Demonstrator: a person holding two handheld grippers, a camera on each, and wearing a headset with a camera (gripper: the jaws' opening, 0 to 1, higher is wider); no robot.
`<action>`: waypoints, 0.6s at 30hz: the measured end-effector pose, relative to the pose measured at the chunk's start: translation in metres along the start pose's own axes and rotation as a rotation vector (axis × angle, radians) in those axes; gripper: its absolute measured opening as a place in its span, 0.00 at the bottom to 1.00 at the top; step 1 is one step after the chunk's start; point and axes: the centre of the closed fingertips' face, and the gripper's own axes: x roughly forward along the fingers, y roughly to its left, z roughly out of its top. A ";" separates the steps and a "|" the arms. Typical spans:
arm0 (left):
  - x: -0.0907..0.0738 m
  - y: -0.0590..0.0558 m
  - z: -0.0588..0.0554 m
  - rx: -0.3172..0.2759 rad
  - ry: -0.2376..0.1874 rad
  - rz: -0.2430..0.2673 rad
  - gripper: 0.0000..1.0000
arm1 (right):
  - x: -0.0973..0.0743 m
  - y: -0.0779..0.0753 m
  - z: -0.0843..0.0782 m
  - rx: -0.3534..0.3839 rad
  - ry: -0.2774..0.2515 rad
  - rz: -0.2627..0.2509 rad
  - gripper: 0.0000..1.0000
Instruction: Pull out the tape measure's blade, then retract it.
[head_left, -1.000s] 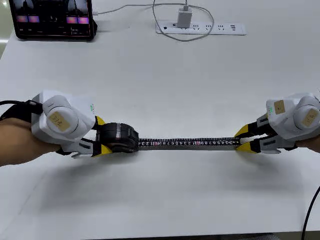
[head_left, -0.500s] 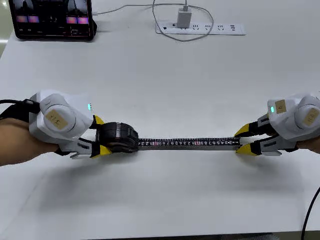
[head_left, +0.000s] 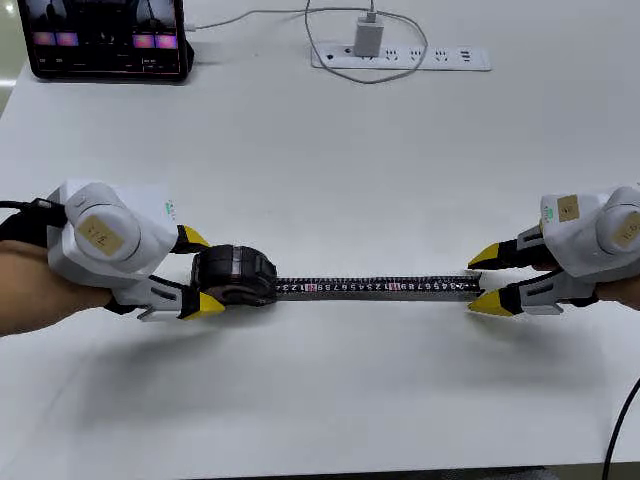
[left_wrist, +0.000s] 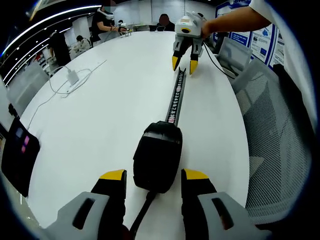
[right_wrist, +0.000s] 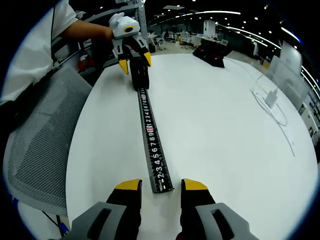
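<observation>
Left tool, right tool spread; 1 tape measure, blade out.

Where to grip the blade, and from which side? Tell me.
Probably the blade at its free end, approached lengthwise from the side opposite the case. It lies flat and straight on the table, and the open right gripper straddles that end.

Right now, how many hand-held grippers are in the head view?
2. The left hand-held gripper straddles the tape measure case at left; the right hand-held gripper sits open at the free end of the blade. No others seem hidden.
</observation>
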 end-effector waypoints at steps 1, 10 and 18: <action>-0.002 -0.001 0.001 -0.013 -0.008 0.002 0.40 | -0.001 0.001 0.002 0.009 -0.011 -0.003 0.28; -0.017 -0.001 -0.001 -0.070 -0.047 0.058 0.44 | -0.007 0.004 0.015 0.066 -0.083 -0.069 0.37; -0.027 -0.004 0.000 -0.129 -0.088 0.101 0.48 | -0.012 0.006 0.024 0.106 -0.123 -0.121 0.48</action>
